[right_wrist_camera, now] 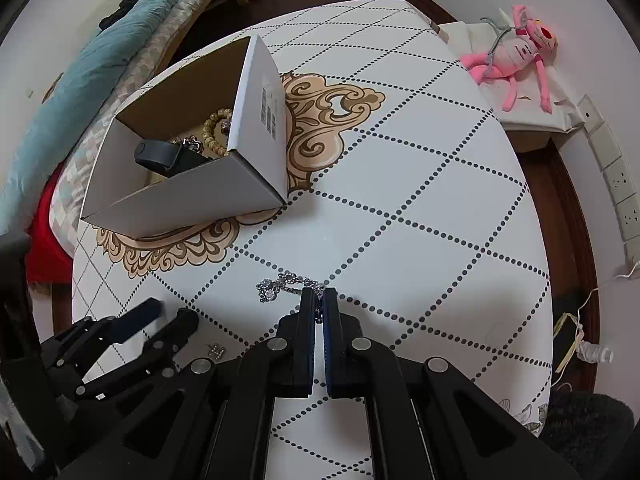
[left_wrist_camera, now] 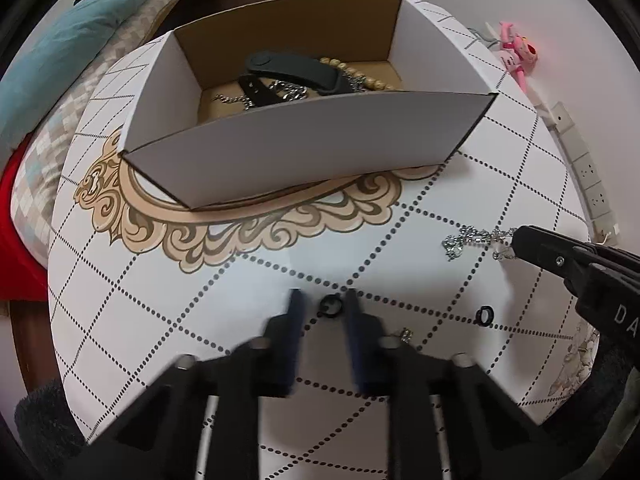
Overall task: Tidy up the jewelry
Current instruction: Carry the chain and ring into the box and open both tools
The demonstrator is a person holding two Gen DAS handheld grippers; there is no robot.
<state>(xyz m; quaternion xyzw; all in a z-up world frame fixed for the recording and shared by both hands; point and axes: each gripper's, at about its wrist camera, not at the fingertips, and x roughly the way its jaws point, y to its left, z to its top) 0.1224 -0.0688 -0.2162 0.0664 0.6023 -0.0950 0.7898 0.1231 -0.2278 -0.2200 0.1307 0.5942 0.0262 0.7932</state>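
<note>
Silver chain (right_wrist_camera: 286, 286) pinched in closed right gripper (right_wrist_camera: 319, 300) on table (right_wrist_camera: 400, 200); small black ring (left_wrist_camera: 329, 305) between nearly closed left gripper (left_wrist_camera: 323, 306) fingers, grip uncertain.

A white table (right_wrist_camera: 400, 200) with dotted diamonds; bed (right_wrist_camera: 100, 60) at ten o'clock, wall sockets (right_wrist_camera: 620, 184) at three.

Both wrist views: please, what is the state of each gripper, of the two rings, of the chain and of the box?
Left gripper: open, fingers either side of the small black ring.
Right gripper: shut on the silver chain necklace.
White cardboard box: upright, open-topped, jewellery inside.
Other black ring: lying loose, untouched.
</note>
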